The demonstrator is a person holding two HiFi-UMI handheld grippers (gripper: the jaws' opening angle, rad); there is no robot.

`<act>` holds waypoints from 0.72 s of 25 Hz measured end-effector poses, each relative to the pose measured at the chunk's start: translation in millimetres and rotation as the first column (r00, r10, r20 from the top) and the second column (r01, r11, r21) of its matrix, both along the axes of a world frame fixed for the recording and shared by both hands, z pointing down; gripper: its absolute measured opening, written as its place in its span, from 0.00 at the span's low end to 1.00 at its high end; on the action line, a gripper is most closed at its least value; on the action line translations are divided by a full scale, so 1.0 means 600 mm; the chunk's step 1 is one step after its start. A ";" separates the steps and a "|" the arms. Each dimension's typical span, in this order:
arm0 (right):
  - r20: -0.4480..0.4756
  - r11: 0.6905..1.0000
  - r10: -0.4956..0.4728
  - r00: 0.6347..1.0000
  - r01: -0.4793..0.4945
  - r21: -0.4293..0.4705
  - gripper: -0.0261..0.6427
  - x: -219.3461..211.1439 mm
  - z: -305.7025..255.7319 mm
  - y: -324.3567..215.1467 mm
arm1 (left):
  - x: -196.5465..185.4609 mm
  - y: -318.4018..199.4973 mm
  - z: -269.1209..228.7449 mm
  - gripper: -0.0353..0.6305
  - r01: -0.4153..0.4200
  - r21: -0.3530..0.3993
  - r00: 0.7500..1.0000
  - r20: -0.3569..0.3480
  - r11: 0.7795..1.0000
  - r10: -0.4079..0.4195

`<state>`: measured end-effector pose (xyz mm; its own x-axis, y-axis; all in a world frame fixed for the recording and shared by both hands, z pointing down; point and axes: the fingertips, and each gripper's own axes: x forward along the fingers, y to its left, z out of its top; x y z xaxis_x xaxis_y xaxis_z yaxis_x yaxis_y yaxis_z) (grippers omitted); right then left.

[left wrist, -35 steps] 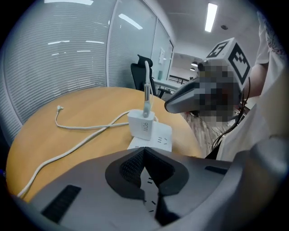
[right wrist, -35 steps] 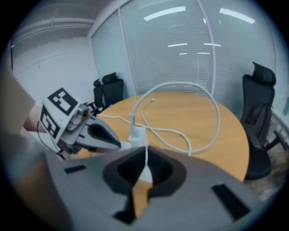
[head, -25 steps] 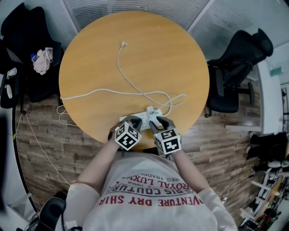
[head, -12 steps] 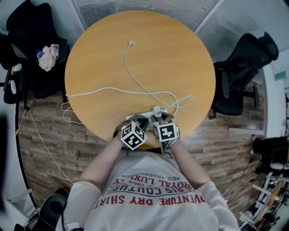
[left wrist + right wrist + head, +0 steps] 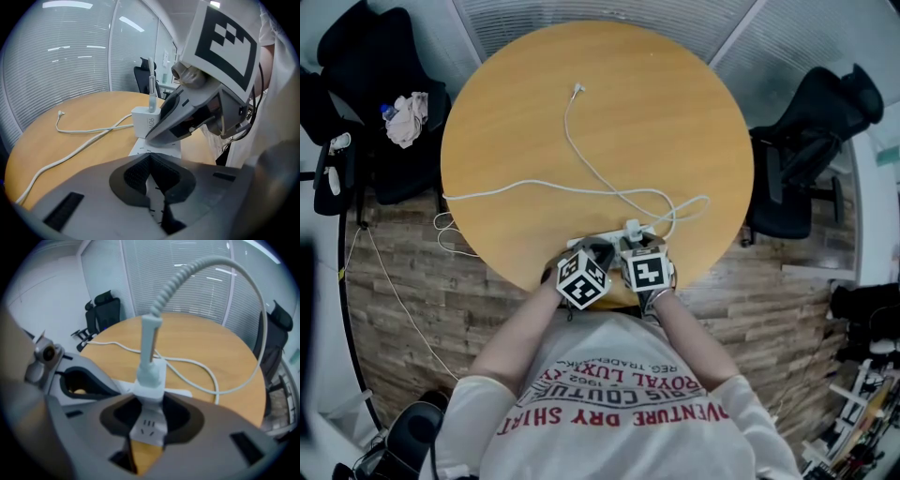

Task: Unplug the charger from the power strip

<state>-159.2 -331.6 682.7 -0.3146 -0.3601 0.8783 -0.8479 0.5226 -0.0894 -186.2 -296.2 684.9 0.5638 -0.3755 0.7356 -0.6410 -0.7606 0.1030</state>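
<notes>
Charger is seen standing upright in the power strip, plugged in, at the near edge of the round wooden table; its white cable is looped away across the table top, the free end lying well apart towards the far side. Right tongs are set over the charger from above, the jaws closed in against its two sides, the strip's socket face showing below between them; the charger's stiff cable neck is observed rising straight out of the grasp. Left tongs are brought together, pad against pad, with nothing held between them; their tips are placed just beside the charger, over the strip's near portion, though contact with the strip cannot be confirmed. Both tongs are held side by side, almost touching. Black office chairs are noted either side of the table.
</notes>
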 end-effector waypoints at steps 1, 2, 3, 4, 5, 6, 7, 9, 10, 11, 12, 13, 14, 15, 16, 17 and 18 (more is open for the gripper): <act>-0.003 1.000 0.000 1.000 0.000 0.000 0.28 -0.001 0.000 0.001 | 0.000 -0.001 0.000 0.10 0.001 -0.002 1.000 -0.001 1.000 -0.001; -0.009 1.000 -0.003 1.000 0.003 0.001 0.27 -0.001 -0.001 0.001 | 0.000 -0.001 0.000 0.10 0.001 -0.003 1.000 -0.002 1.000 -0.001; -0.016 1.000 -0.004 1.000 0.004 0.000 0.27 -0.001 -0.002 0.002 | 0.000 -0.001 -0.001 0.10 0.001 -0.004 1.000 -0.003 1.000 -0.001; -0.023 1.000 -0.004 1.000 0.004 -0.002 0.27 0.001 -0.002 0.004 | 0.000 -0.001 -0.001 0.10 0.000 -0.004 1.000 -0.003 1.000 0.000; -0.027 1.000 -0.002 1.000 0.002 -0.005 0.27 0.003 -0.003 0.005 | 0.000 -0.001 -0.002 0.10 0.000 -0.002 1.000 -0.003 1.000 0.000; -0.029 1.000 0.002 1.000 -0.002 -0.005 0.27 0.005 -0.004 0.006 | 0.001 -0.001 -0.002 0.10 -0.001 -0.001 1.000 -0.002 1.000 0.001; -0.027 1.000 0.006 1.000 -0.006 -0.001 0.27 0.006 -0.007 0.005 | 0.001 -0.002 -0.002 0.10 -0.001 -0.001 1.000 0.000 1.000 0.001; -0.011 1.000 0.010 1.000 -0.009 0.019 0.27 0.005 -0.023 0.002 | 0.002 -0.002 -0.001 0.10 0.000 -0.005 1.000 0.000 1.000 0.000; -0.004 0.999 0.008 1.000 -0.008 0.033 0.27 0.004 -0.034 0.000 | 0.001 -0.002 -0.001 0.10 -0.001 -0.009 1.000 -0.001 1.000 0.001; 0.002 0.999 0.005 1.000 -0.005 0.044 0.27 0.003 -0.043 0.000 | 0.001 -0.002 0.000 0.10 -0.001 -0.012 1.000 -0.002 1.000 0.001; 0.010 0.999 0.003 1.000 -0.004 0.052 0.27 0.002 -0.049 0.000 | 0.000 -0.001 0.000 0.10 -0.001 -0.013 1.000 -0.003 1.000 0.001; 0.019 0.998 0.003 1.000 -0.004 0.058 0.27 0.002 -0.055 0.000 | -0.001 0.000 0.000 0.10 -0.002 -0.012 1.000 -0.003 1.000 0.002; 0.029 0.998 0.003 1.000 -0.005 0.065 0.27 0.003 -0.060 0.000 | -0.001 0.001 0.000 0.10 -0.004 -0.011 1.000 -0.004 1.000 0.004; 0.038 0.997 0.002 0.999 -0.005 0.074 0.27 0.005 -0.066 -0.001 | -0.002 0.000 0.000 0.10 -0.005 -0.013 1.000 -0.005 1.000 0.005; 0.046 0.996 -0.002 0.999 -0.002 0.087 0.27 0.006 -0.075 -0.002 | -0.002 0.000 0.000 0.10 -0.005 -0.015 1.000 -0.007 1.000 0.005; 0.053 0.995 -0.008 0.999 0.003 0.103 0.27 0.008 -0.084 -0.003 | -0.003 -0.001 0.000 0.10 0.001 -0.017 1.000 -0.010 1.000 -0.001; 0.063 0.993 -0.016 0.998 0.009 0.122 0.27 0.009 -0.095 -0.003 | -0.006 -0.002 0.000 0.10 0.017 -0.017 1.000 -0.012 1.000 -0.017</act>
